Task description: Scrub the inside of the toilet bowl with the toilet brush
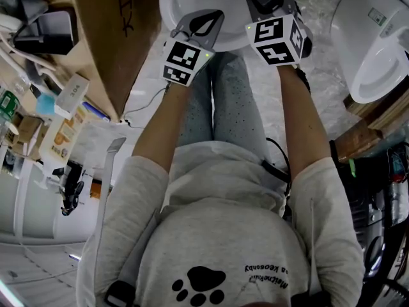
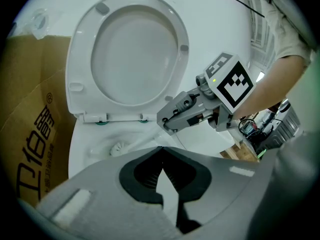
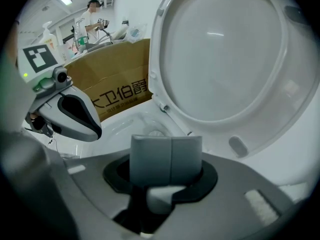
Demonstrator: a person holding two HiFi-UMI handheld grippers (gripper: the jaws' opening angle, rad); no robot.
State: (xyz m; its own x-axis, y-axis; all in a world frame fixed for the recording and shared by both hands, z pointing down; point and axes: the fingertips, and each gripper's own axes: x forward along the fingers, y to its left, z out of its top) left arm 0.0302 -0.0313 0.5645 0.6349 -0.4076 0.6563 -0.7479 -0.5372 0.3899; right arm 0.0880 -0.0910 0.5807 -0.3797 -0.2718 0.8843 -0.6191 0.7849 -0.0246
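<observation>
Toilet bowl (image 2: pixel 86 143) open, lid (image 2: pixel 132 49) flipped upright. Cardboard box (image 2: pixel 30 139) just beside it. Left gripper (image 2: pixel 160 148) pinched closed on nothing, hovering over the near rim. Right gripper (image 2: pixel 166 120) close alongside, jaws clamped on toilet brush (image 2: pixel 117 148) handle, bristle end down inside the bowl.

The brush (image 2: pixel 116 148) sits in bowl (image 2: pixel 89 134) beside box (image 2: pixel 30 134).

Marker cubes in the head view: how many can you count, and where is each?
2. The left marker cube sits on the left gripper, the right marker cube on the right gripper; none seems hidden.
</observation>
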